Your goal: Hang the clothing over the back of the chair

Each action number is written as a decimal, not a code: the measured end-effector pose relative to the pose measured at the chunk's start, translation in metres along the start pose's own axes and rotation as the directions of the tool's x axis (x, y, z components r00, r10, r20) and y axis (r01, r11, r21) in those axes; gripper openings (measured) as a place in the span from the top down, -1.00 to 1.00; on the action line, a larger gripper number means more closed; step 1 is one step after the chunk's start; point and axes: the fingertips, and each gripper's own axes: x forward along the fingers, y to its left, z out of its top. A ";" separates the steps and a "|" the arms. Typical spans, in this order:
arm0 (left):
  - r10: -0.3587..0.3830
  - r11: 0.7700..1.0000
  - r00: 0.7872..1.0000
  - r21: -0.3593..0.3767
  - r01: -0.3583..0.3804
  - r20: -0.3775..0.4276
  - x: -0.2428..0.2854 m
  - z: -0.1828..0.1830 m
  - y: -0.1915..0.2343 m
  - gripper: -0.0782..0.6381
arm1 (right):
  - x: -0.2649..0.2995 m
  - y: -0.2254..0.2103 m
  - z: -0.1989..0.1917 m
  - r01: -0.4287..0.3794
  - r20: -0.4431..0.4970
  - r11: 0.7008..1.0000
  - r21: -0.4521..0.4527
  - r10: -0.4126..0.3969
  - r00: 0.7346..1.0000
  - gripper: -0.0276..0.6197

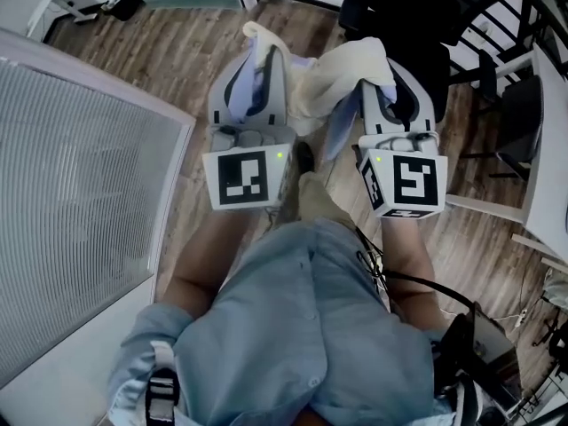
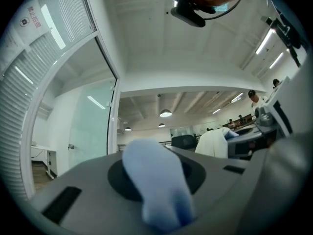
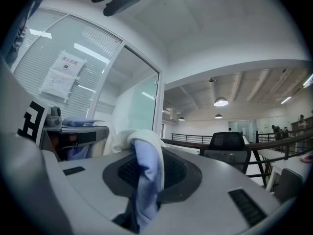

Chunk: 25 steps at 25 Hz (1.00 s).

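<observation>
A cream and light-blue piece of clothing (image 1: 342, 76) is stretched between my two grippers, held up in front of the person. My left gripper (image 1: 256, 65) is shut on a light-blue fold (image 2: 157, 190) of it. My right gripper (image 1: 390, 78) is shut on a blue and cream fold (image 3: 146, 173). A black office chair (image 1: 410, 25) stands just beyond the grippers on the wood floor; it shows small and far in the left gripper view (image 2: 185, 142) and in the right gripper view (image 3: 227, 148). The clothing is apart from the chair.
A glass partition with white blinds (image 1: 71, 202) runs along the left. A white desk (image 1: 550, 149) and a second dark chair (image 1: 519, 122) stand at the right. The person's leg and shoe (image 1: 306, 171) are below the grippers. A black railing (image 3: 188, 138) runs far behind.
</observation>
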 end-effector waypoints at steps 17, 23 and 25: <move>0.015 1.000 0.999 0.022 -0.015 0.038 0.243 0.014 0.080 0.61 | 0.244 -0.095 0.038 -0.020 0.016 0.999 -0.028 0.021 1.000 0.69; 0.010 1.000 0.999 0.003 -0.010 0.051 0.308 -0.010 0.113 0.61 | 0.316 -0.112 0.024 -0.007 0.011 0.999 -0.046 0.007 1.000 0.69; -0.007 1.000 0.999 -0.004 0.007 0.037 0.334 -0.029 0.125 0.61 | 0.345 -0.118 0.010 0.010 -0.005 0.999 -0.044 -0.010 1.000 0.69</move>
